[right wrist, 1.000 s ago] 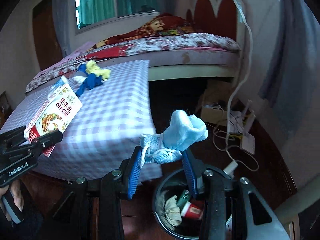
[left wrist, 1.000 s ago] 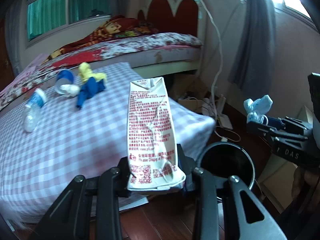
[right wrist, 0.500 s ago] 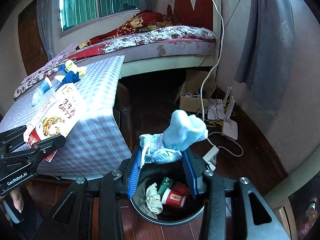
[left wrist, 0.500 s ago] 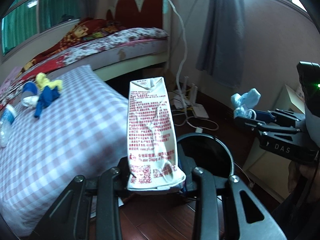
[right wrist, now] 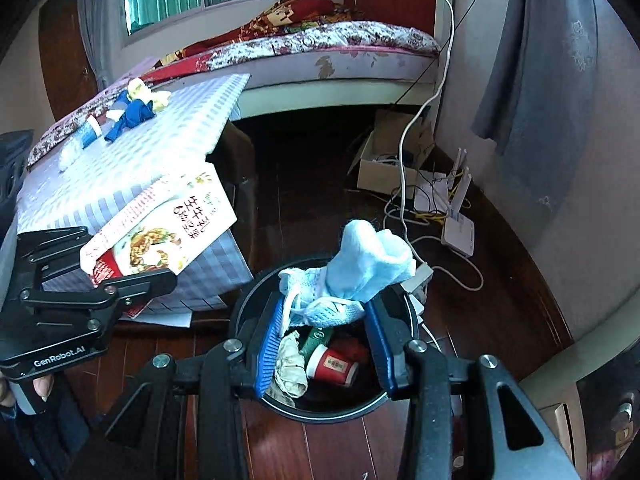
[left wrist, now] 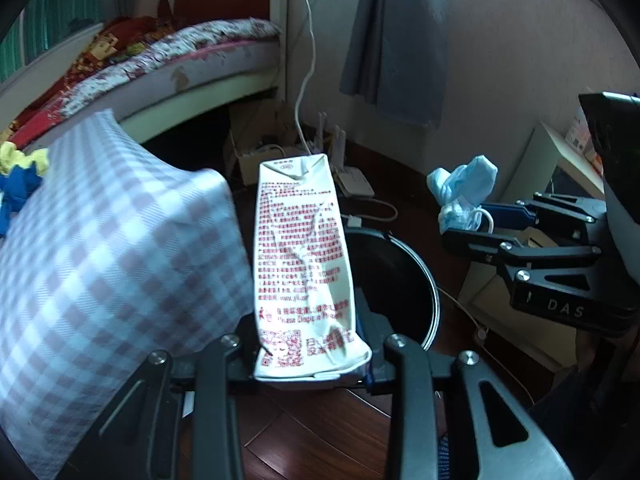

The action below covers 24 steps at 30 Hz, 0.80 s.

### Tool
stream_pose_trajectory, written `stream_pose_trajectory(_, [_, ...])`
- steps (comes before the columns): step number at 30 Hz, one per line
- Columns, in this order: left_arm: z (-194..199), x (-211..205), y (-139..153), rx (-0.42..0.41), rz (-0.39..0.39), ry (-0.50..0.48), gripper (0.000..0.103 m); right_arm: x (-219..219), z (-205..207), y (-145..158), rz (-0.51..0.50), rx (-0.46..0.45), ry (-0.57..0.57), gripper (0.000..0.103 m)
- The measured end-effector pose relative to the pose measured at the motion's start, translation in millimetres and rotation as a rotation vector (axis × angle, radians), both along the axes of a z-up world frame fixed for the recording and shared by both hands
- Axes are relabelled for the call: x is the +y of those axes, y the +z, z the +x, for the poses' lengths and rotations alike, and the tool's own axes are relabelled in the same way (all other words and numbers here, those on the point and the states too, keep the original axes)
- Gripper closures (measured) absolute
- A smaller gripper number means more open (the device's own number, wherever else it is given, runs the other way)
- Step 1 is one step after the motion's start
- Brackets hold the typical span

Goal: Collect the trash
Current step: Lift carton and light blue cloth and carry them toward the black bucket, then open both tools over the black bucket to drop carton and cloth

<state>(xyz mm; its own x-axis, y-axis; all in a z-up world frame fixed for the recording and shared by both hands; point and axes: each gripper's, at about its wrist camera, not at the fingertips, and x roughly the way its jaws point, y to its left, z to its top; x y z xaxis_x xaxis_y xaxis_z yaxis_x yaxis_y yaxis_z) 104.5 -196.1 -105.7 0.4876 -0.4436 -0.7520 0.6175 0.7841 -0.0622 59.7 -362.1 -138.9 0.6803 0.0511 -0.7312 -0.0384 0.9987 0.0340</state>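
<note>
— Both our hands have swung from the checked table toward the round black bin (right wrist: 240, 312); our left gripper (left wrist: 312, 360) stays clamped on the crumpled white milk carton with red print (left wrist: 302, 264), short of the rim.

— And our right gripper (right wrist: 326, 312) pinches the pale blue wadded face mask (right wrist: 360, 268) right above the bin.

— If we let go now, the carton could clip the rim and fall on the wooden floor (right wrist: 320, 452).

— The mask's loops might snag our pads.
</note>
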Motion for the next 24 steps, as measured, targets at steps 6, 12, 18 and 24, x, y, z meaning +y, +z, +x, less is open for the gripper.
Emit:
stream_pose_trajectory(6, [11,-21,-18,0.081,-0.006,-0.044,0.068,-12,4,-13,0.015,0.025,-0.006,0.060])
stream_pose_trajectory(12, [19,-27,-28,0.112,-0.003,-0.061,0.067,-16,15,-27,0.037,0.060,0.009,0.060])
stream_pose_trajectory(18, [36,-23,-45,0.146,-0.017,-0.001,0.019,-35,33,-55,0.085,0.148,-0.070,0.023])
stream_pose_trajectory(24, [41,-11,-58,0.129,0.051,0.086,0.014,-56,33,-50,0.123,0.145,-0.169,0.018])
